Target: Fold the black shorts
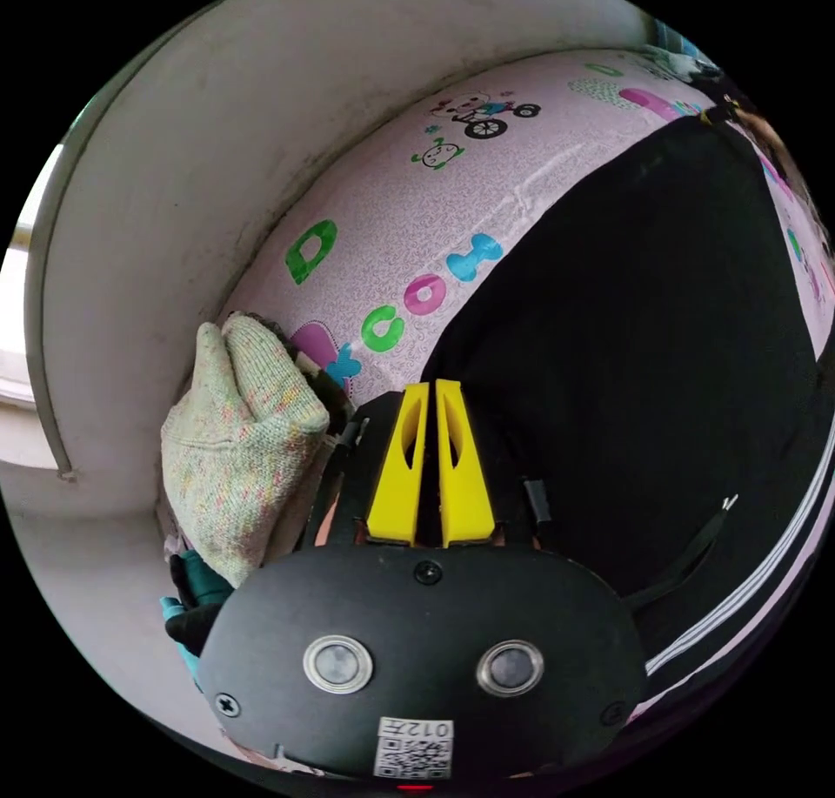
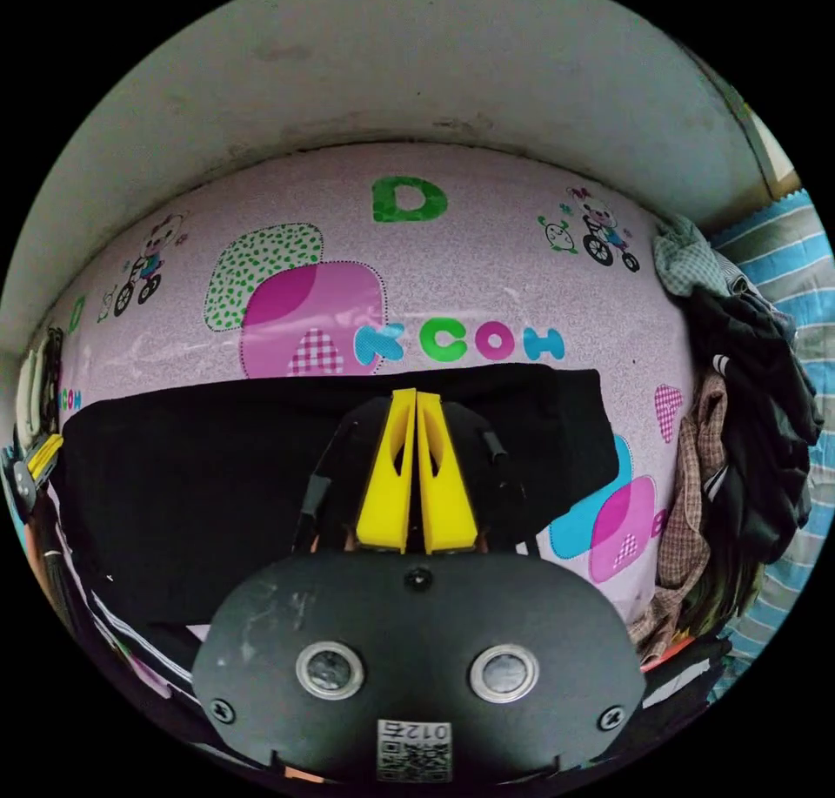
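In the left gripper view we see our left gripper (image 1: 435, 389) with its two yellow jaws drawn together, tips touching or nearly so, and nothing visible between them. The tips sit over the near edge of the black shorts (image 1: 644, 345), which spread from the centre toward three o'clock across the pink printed sheet (image 1: 487, 189) (cartoon figures and coloured letters on it). We cannot tell whether the tips actually rest on the cloth. A white-striped edge (image 1: 765, 572) curves along at four o'clock, and a thin dark cord (image 1: 696, 554) trails beside it. At nine o'clock a speckled knit garment (image 1: 235, 450) is heaped against the pale wall (image 1: 217, 154), just beside the gripper body.

In the right gripper view our right gripper (image 2: 416, 395) likewise has its jaws closed on each other, tips at the far edge of the black shorts (image 2: 191, 485). Here the shorts lie flat as a wide band running from nine o'clock to about three o'clock on the pink sheet (image 2: 487, 258), their far edge fairly straight. At three o'clock a pile of mixed clothes (image 2: 748, 432) lies at the sheet's side, dark pieces over a checked one, with a blue striped fabric (image 2: 800, 258) beyond it. The wall (image 2: 417, 67) arcs across twelve o'clock. At nine o'clock the other gripper's yellow tip (image 2: 39, 459) peeks in by the shorts' end.
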The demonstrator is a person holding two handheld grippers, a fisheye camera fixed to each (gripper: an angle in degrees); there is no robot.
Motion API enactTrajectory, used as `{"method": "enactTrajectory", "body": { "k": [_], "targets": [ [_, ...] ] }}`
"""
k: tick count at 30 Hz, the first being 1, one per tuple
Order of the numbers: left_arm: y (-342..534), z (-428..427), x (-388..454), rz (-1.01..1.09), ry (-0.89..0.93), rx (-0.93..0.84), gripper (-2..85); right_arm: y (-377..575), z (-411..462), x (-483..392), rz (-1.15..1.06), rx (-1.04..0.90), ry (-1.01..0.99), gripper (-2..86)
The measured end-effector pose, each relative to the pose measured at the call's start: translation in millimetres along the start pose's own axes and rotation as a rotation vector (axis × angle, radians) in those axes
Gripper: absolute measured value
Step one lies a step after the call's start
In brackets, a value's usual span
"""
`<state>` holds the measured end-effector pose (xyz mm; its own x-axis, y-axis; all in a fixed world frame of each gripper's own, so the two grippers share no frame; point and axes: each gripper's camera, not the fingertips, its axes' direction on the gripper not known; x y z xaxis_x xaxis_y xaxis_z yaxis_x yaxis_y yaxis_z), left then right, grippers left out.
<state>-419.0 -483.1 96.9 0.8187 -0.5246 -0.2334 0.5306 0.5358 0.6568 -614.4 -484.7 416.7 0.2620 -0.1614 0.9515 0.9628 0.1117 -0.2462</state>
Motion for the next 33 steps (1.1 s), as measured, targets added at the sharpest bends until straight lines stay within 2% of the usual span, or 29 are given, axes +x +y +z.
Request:
{"method": "enactTrajectory", "body": {
  "k": [3, 8, 13, 16, 20, 24, 33],
  "targets": [
    [7.6, -5.9, 12.0, 0.018, -0.033, -0.034, 0.1, 21.2, -25.7, 4.2, 0.024, 0.049, -0.019, -0.9],
    [42.7, -69.0, 23.3, 0.053, -0.029, 0.035, 0.0, 78.3, -96.3, 24.7, 0.013, 0.127, -0.103, -0.9],
    [132.0, -146.5, 48.9, 0.173, 0.04, 0.13, 0.0, 175.8, -162.2, 59.1, 0.057, 0.195, -0.201, -0.9],
    [190.5, -171.4, 88.9, 0.271, 0.077, 0.156, 0.0, 251.4, -180.8, 75.5, 0.051, 0.167, -0.243, -0.7],
    [242.8, -177.2, 150.3, 0.37, 0.024, 0.148, 0.0, 323.2, -169.1, 86.9, 0.086, 0.088, -0.276, -0.6],
    [268.2, -170.6, 193.3, 0.394, -0.03, 0.13, 0.0, 324.2, -162.4, 83.0, 0.15, 0.122, -0.318, -0.5],
    [276.2, -154.3, 166.8, 0.216, 0.203, 0.031, 0.0, 170.4, -124.4, 37.1, 0.206, 0.154, -0.278, 7.1]
  ]
}}
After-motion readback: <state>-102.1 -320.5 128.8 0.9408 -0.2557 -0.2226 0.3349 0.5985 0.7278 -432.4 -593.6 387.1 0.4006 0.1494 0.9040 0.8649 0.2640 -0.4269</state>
